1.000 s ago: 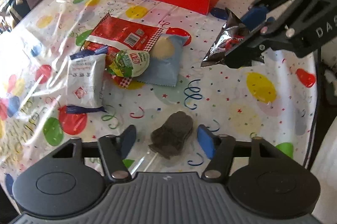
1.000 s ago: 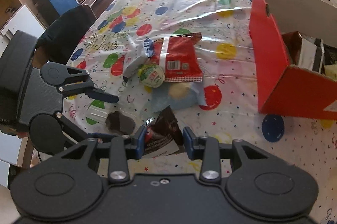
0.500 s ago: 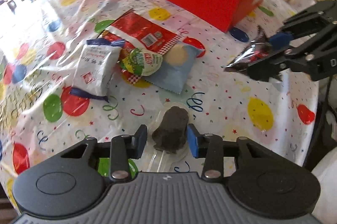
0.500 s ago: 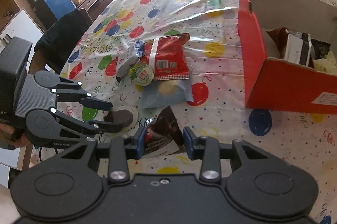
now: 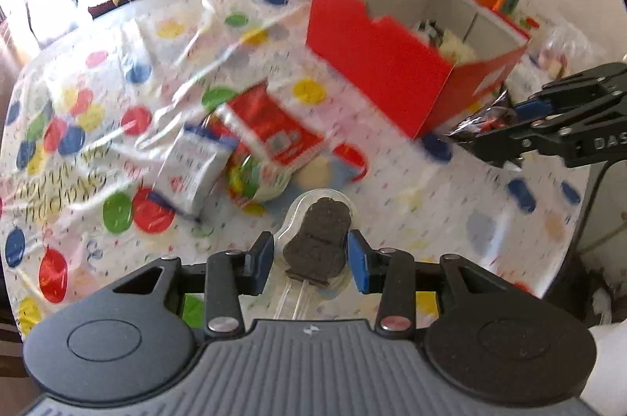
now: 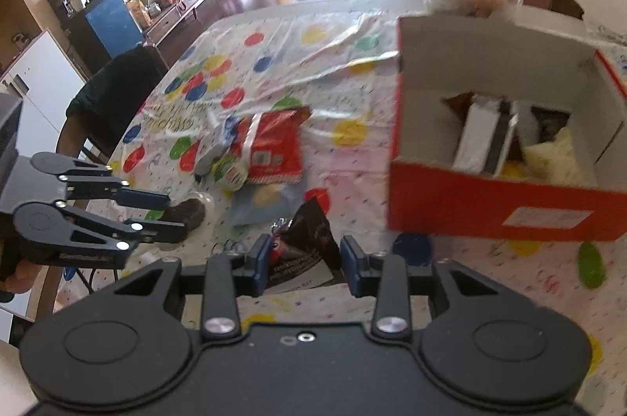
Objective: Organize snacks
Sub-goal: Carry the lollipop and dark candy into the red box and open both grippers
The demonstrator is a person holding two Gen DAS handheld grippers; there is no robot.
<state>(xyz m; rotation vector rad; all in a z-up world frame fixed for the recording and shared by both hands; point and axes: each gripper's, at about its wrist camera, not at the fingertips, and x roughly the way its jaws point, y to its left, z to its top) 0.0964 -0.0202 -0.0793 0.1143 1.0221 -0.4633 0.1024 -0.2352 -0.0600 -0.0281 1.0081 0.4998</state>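
From the left wrist, the left gripper (image 5: 309,256) is clamped on a dark chocolate treat in clear wrap (image 5: 316,239), its blue pads pressed to either side, the treat sticking forward out of them and lifted clear of the balloon-print tablecloth (image 5: 450,216). Beyond it a loose heap lies on the cloth: a white packet (image 5: 192,170), a green-lidded cup (image 5: 256,181) and a red packet (image 5: 270,132), all blurred. The open red box (image 5: 382,79) stands farther back; just beside its near corner the right gripper (image 5: 486,138) pinches a dark foil packet (image 5: 484,120). From the right wrist, the right gripper (image 6: 305,261) holds that dark foil packet (image 6: 309,243) between narrow-set pads, above the cloth and near the red box (image 6: 501,200), which already contains several snacks. At left, the left gripper (image 6: 172,216) carries the chocolate treat (image 6: 188,212) at its tips, near the heap with the red packet (image 6: 272,145).
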